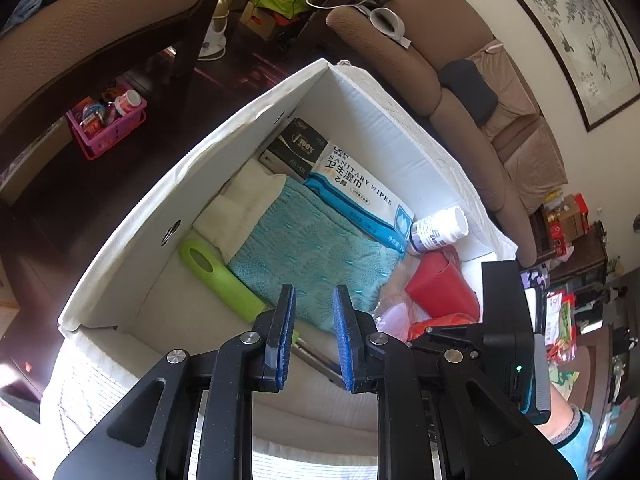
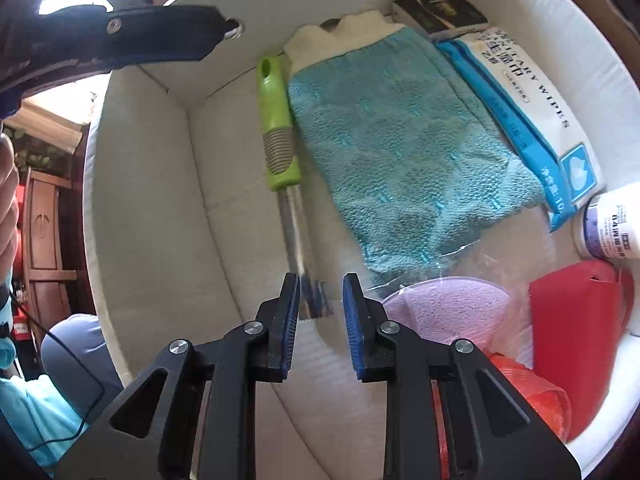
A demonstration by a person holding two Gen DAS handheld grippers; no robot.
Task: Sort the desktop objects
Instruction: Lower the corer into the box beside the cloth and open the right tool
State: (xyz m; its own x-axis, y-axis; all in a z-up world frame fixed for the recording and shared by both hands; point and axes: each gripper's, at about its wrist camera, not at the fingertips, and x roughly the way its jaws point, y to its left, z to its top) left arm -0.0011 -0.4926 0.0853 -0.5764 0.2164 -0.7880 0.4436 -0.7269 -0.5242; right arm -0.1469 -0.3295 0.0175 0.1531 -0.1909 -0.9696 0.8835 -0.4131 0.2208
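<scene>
A white storage box holds the sorted items: a teal knitted cloth, a green-handled peeler, a sanitary wipes pack, a black carton, a white pill bottle and a red cup. My left gripper hovers open and empty over the box's near edge. My right gripper is open and empty inside the box, just above the metal end of the peeler, beside the cloth. A purple pad in clear plastic lies to its right.
The right gripper's body is at the box's right side. A brown sofa stands behind the box, a chair and a pink basket to the left. An orange bag lies by the red cup.
</scene>
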